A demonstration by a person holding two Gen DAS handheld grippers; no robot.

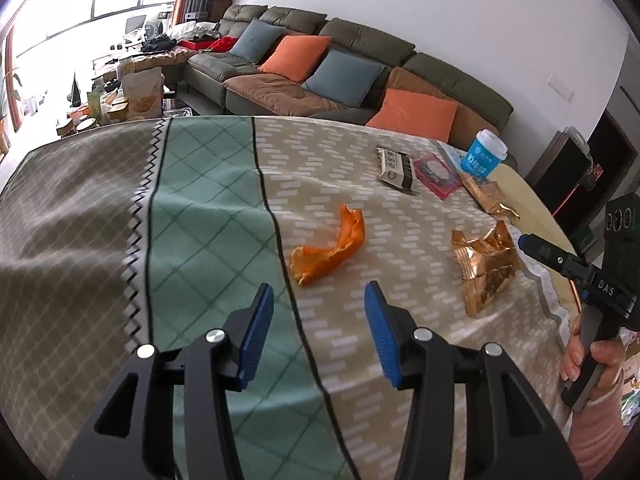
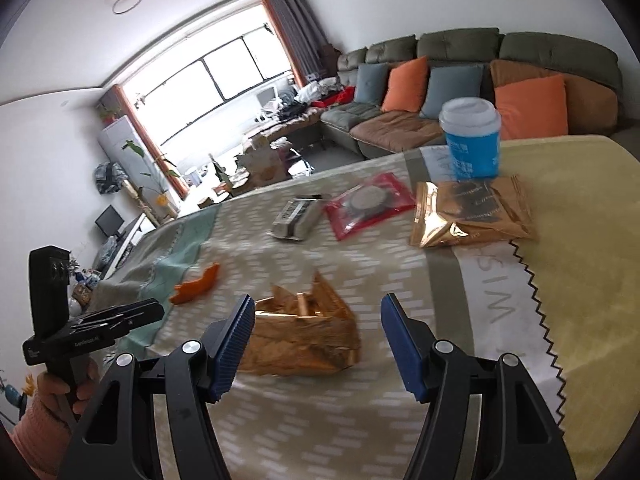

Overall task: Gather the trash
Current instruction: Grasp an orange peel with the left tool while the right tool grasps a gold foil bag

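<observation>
Crumpled gold wrapper (image 2: 304, 336), shiny and creased, lies mid-tablecloth (image 2: 520, 360) near its zigzag edge; right gripper (image 2: 318, 344) hovers wide open, empty. Left gripper (image 1: 320, 332) half-open, empty too.

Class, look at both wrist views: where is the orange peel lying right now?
The orange peel lies on the patterned tablecloth, just ahead of the open left tool, left of the crumpled gold wrapper.
</observation>
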